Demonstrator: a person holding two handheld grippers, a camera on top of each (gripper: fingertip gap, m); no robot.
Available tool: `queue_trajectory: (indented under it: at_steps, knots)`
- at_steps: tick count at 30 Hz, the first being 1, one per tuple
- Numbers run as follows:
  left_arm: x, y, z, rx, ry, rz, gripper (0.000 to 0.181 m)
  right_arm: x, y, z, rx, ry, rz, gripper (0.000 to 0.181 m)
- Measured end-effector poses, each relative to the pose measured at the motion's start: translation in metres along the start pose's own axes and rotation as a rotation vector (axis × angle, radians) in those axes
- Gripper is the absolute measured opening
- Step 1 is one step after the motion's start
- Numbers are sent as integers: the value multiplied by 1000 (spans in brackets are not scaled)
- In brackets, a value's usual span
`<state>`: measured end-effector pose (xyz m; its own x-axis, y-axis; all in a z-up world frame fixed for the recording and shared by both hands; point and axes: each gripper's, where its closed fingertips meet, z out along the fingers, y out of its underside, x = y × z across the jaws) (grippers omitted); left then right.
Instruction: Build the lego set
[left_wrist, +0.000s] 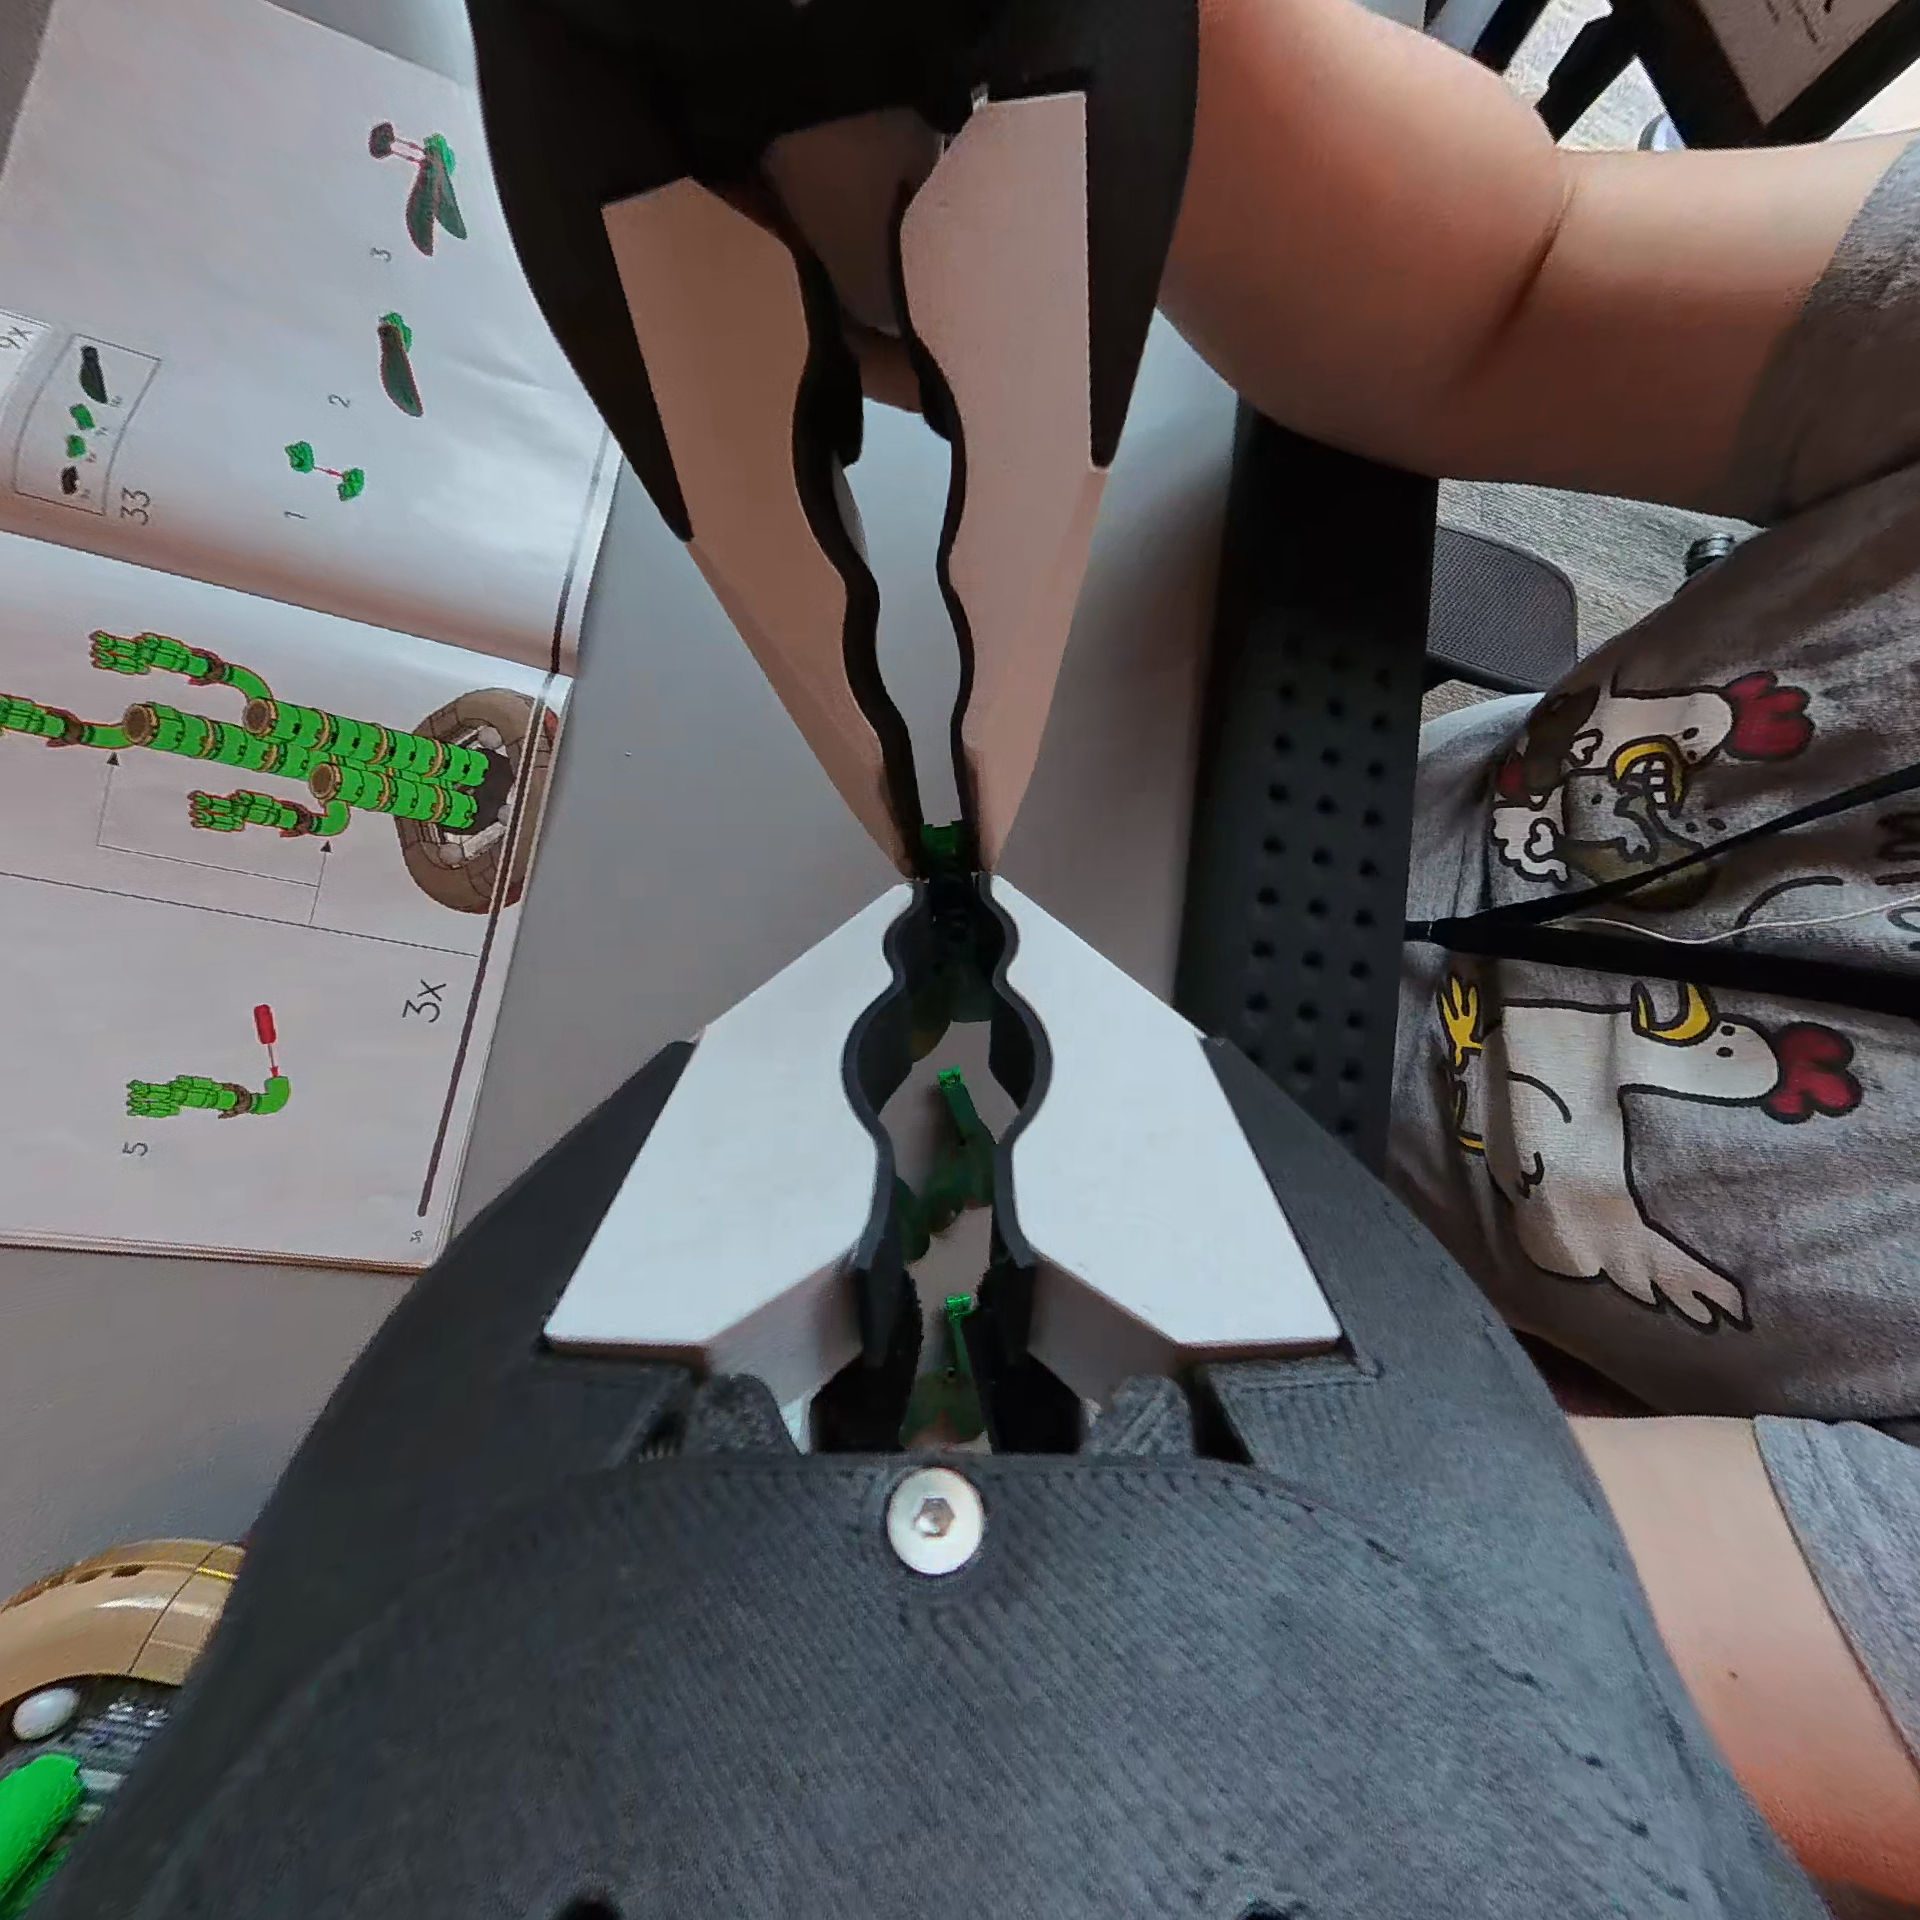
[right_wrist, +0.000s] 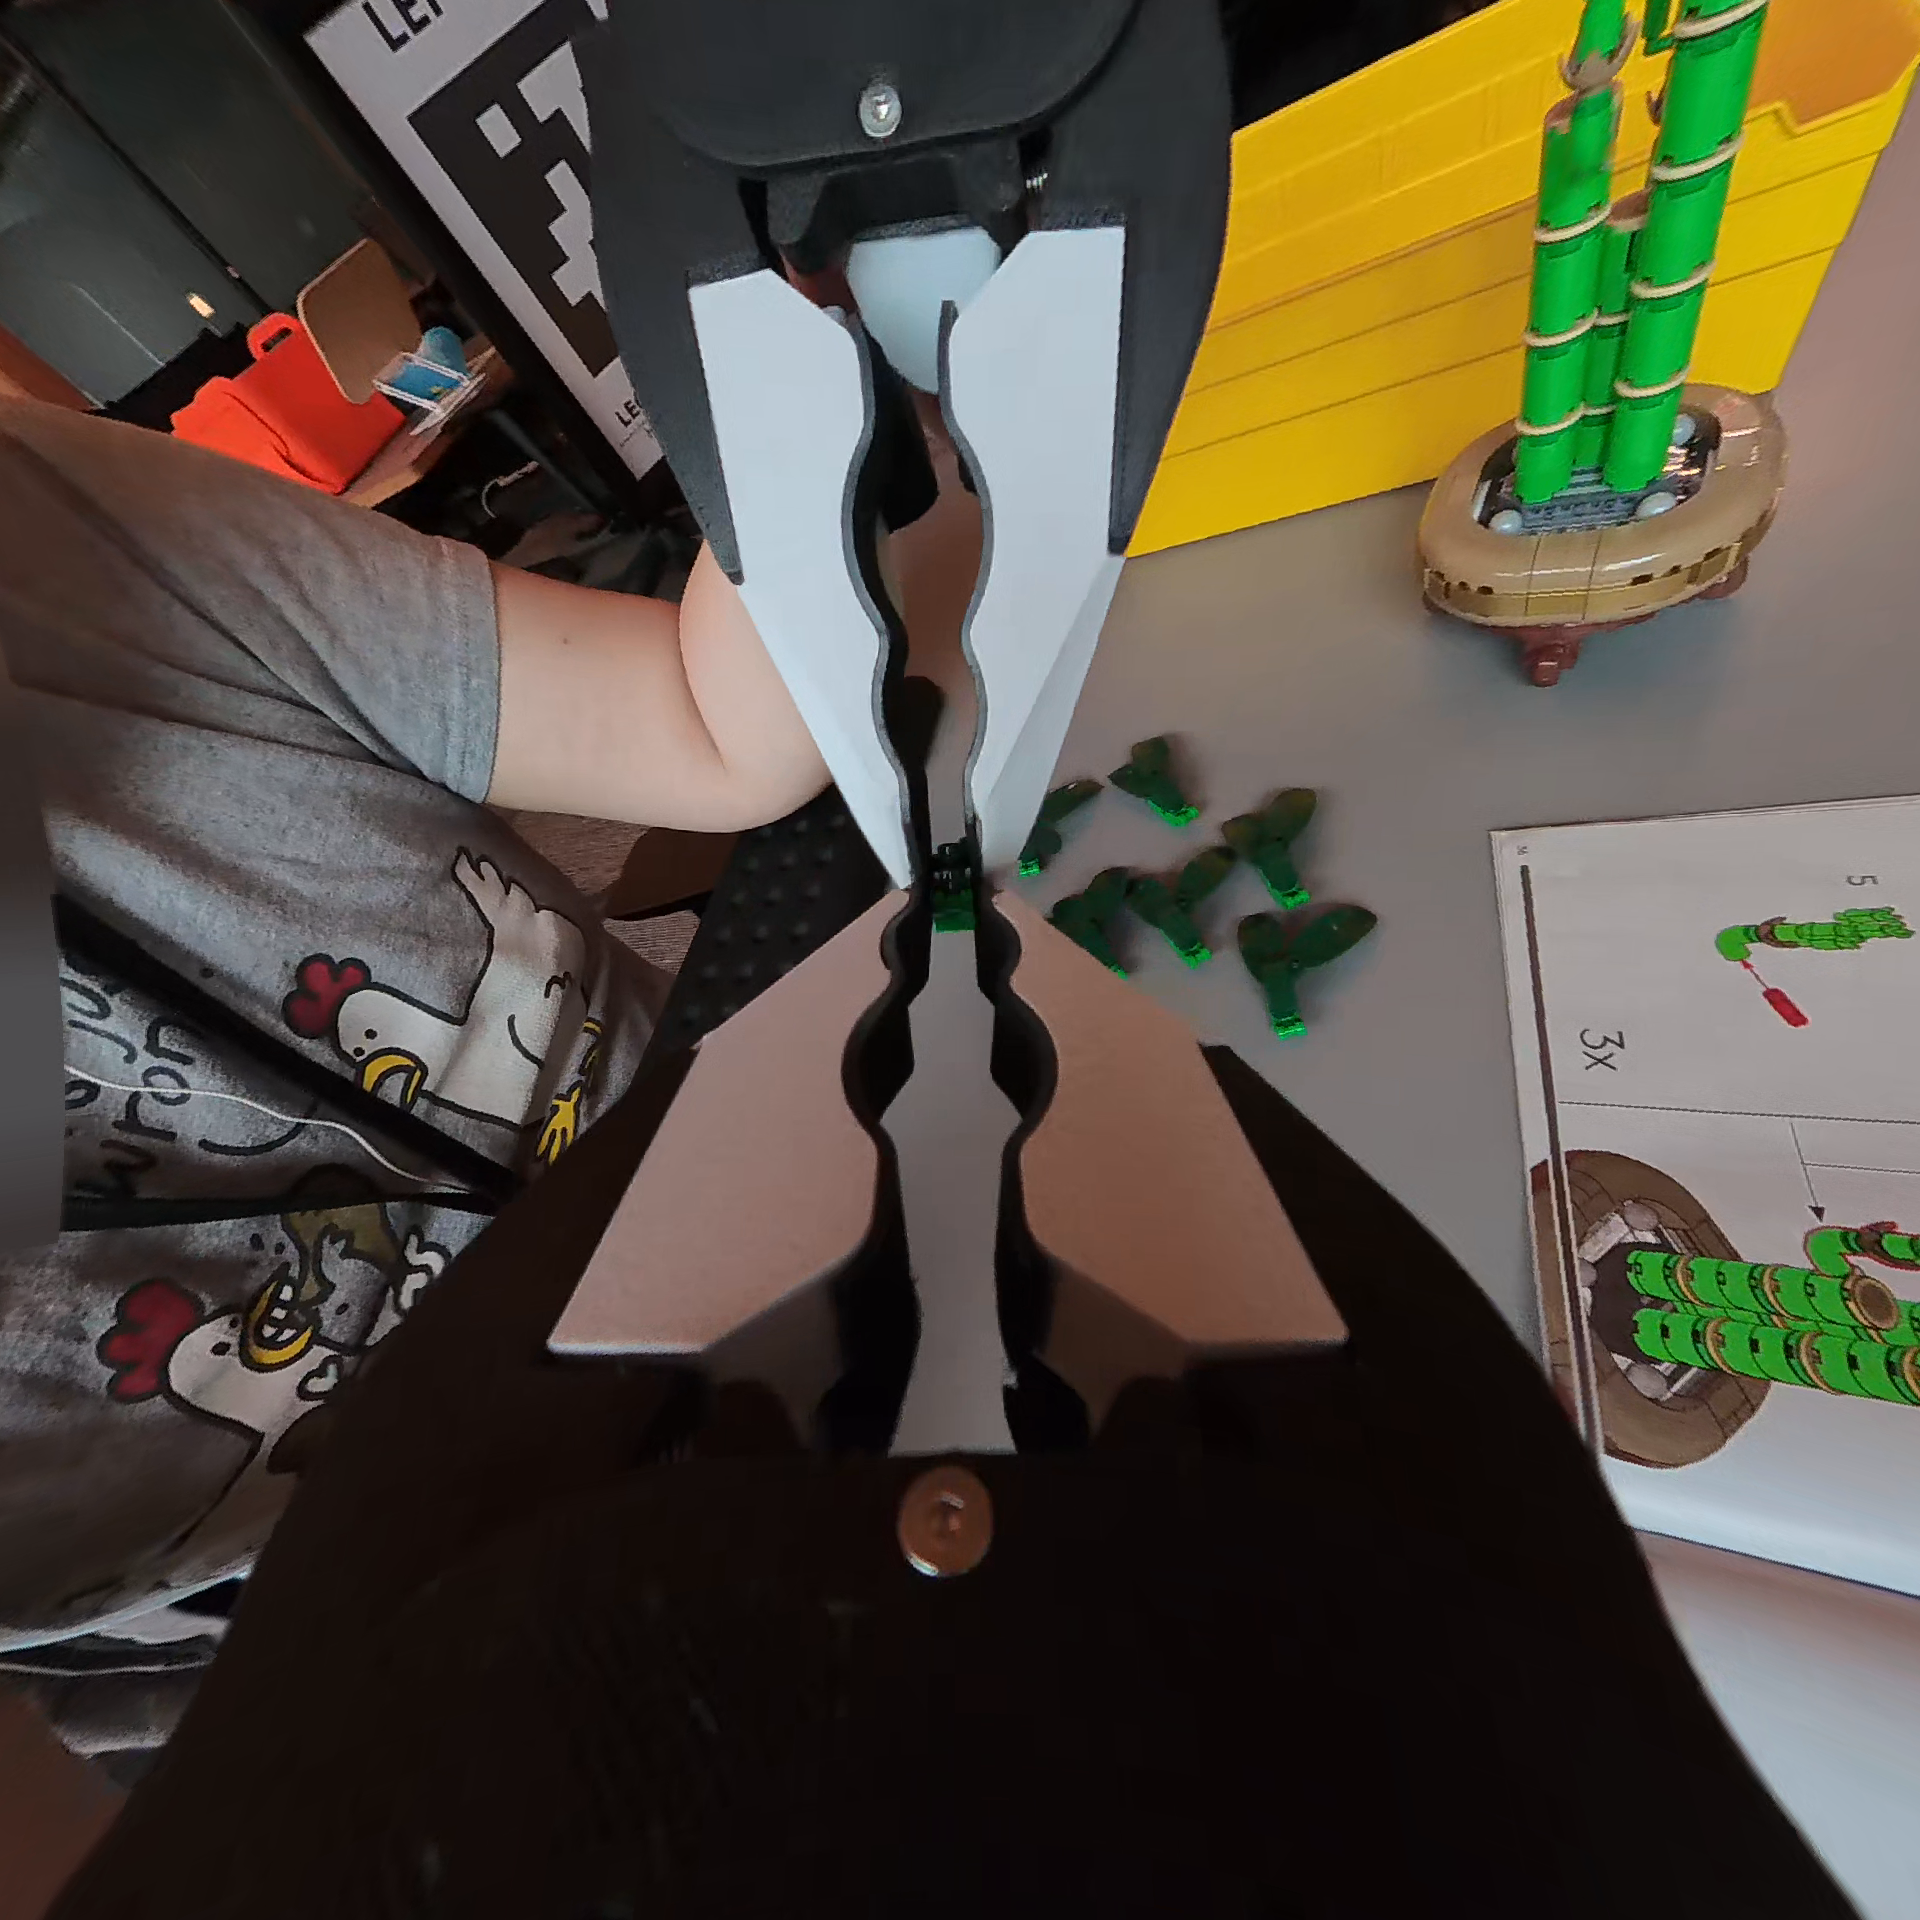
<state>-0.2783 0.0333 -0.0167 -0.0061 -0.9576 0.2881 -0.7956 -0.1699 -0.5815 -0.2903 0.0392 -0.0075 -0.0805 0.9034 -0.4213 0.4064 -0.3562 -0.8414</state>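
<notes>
A grey desk (right_wrist: 1299, 665) fills the room's middle. A yellow box (right_wrist: 1351, 312) stands at its back. A black chair (left_wrist: 1496, 613) sits on grey carpet.

Left gripper (left_wrist: 945, 914) pinches green piece (left_wrist: 943, 837) (perhaps two).

Print on instruction booklet (left_wrist: 260, 644), marker board (right_wrist: 499, 156)

Left wrist view: close along own fingers, facing person's torso, opposite gripper tip-to-tip ahead. Right wrist view: mirrored, equally close, facing other way. Both share instruction booklet (left_wrist: 270, 644) (right_wrist: 1714, 1195), grey table (left_wrist: 665, 790) (right_wrist: 1299, 665), meeting fingertips.
</notes>
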Motion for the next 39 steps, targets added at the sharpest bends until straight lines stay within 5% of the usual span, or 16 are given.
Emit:
queue_trajectory:
  at_steps: [5, 10, 14, 16, 24, 39]
  knots:
    - [-15, -11, -9, 74, -66, -33, 17, 6, -8, -8, 49, 20, 50, 5]
    - [-18, -68, -62, 446, -292, 188, 46, 38, -44, -43, 334, 152, 197, 5]
    - [-18, -94, -103, 641, -750, 475, 43, 42, -71, -75, 549, 233, 217, 5]
    - [-14, -100, -107, 625, -903, 580, 31, 33, -82, -83, 600, 255, 184, 5]
    - [-31, -101, -93, 398, -1160, 680, 35, 3, -99, -85, 583, 356, 44, 5]
    - [-28, -104, -78, 363, -1144, 755, 13, 4, -95, -82, 567, 323, 87, 5]
